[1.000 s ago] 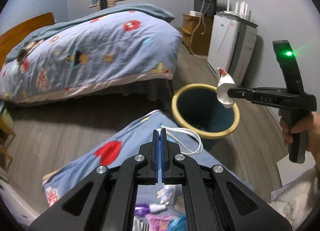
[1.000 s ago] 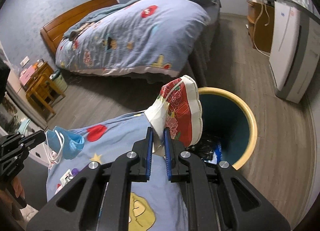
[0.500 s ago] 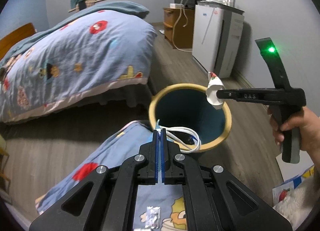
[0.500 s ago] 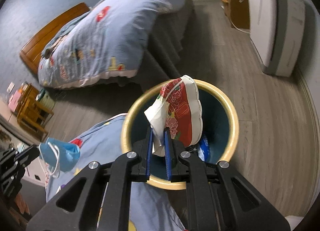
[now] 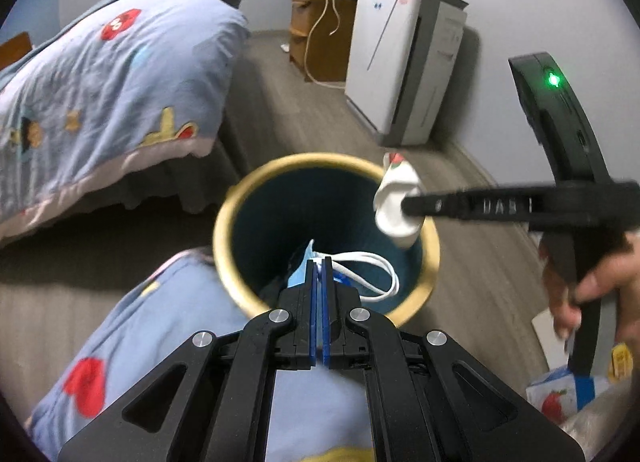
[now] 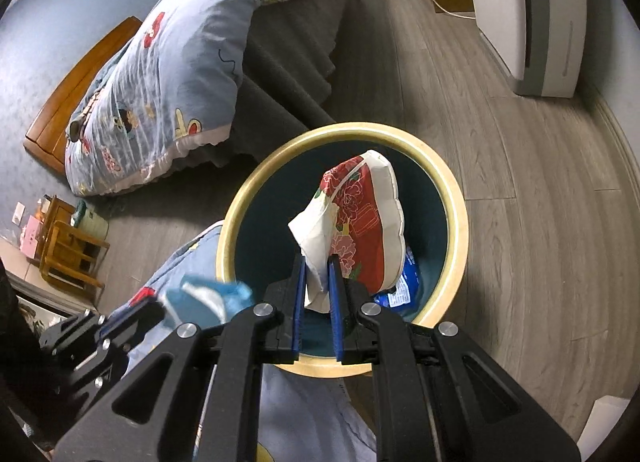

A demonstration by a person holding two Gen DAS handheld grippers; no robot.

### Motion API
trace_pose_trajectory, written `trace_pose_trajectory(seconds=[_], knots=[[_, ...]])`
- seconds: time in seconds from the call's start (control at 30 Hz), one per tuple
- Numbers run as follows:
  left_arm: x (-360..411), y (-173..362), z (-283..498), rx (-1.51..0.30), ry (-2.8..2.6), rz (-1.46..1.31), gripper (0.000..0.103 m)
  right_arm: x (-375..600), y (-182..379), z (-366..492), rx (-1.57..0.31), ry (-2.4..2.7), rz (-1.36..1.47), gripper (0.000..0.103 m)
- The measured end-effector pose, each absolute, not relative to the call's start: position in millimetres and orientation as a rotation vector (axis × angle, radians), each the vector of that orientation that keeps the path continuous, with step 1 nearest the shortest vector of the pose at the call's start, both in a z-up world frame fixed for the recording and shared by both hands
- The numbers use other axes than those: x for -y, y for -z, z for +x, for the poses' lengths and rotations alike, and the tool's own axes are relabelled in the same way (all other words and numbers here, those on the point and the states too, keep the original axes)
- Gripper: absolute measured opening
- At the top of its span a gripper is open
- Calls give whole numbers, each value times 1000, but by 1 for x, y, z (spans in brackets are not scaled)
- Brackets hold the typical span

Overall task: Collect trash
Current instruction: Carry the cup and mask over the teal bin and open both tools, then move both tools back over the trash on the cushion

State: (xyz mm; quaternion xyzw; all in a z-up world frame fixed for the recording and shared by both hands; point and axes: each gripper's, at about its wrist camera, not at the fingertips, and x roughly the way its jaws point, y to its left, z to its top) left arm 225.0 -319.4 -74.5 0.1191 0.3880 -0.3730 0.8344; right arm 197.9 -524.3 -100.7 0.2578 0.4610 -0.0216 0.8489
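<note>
Now the drop: the right gripper, clamped on a red-and-white wrapper, hangs over the bin directly ahead. The left gripper pinches a blue face mask (loops dangling) above the near rim; next, both should release

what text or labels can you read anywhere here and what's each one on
"DAS": raised letters on the arm of the right gripper, left wrist view; any further letters are blurred.
Blue logo marks on the white appliance: too small to read.
White print on the blue wrapper in the bin: too blurred to read.
Red packet held by the right gripper: flower pattern only, no legible words.
</note>
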Motion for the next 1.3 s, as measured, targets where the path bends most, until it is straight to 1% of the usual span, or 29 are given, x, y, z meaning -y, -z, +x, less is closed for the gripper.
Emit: trace_pose_trajectory(seconds=[0.2,0.4,0.57,0.63,0.7,0.73,0.77,0.8,0.83,0.87,0.9,0.93,0.97,1.0,1.07,1.13,1.23,1.3], knots=[[340,100,238,-847,752,286,3,529,108,201,-989,65,553,11],[336,121,249,-890,713,290,3,523,120,208,-1031,44,540,11],[330,125,256,-906,688,293,3,518,128,212,-1054,32,530,11],[328,126,258,-908,679,293,10,518,129,213,-1059,38,534,12],[327,125,259,-908,680,280,30,522,129,212,-1055,50,546,24],[326,123,258,-904,678,276,34,523,128,213,-1049,55,554,37],[324,123,258,-900,673,277,42,524,127,212,-1038,64,562,44],[322,121,257,-894,669,277,47,526,126,212,-1030,67,570,44],[321,119,255,-892,667,277,48,527,126,211,-1028,68,574,44],[318,117,254,-888,658,279,54,528,125,211,-1025,73,579,48],[315,115,252,-885,646,278,62,528,125,211,-1021,78,587,52],[311,112,251,-880,634,271,68,529,125,210,-1018,82,594,64],[308,109,250,-874,627,263,78,530,124,209,-1010,89,603,70],[301,104,247,-866,612,250,86,531,123,209,-1004,92,608,73],[294,98,243,-858,593,241,91,531,120,208,-991,94,619,84],[283,92,240,-858,571,239,92,531,117,207,-975,99,630,89],[267,82,234,-851,541,234,92,529,112,205,-968,114,622,92],[255,75,230,-841,517,234,93,524,107,205,-959,123,597,92]])
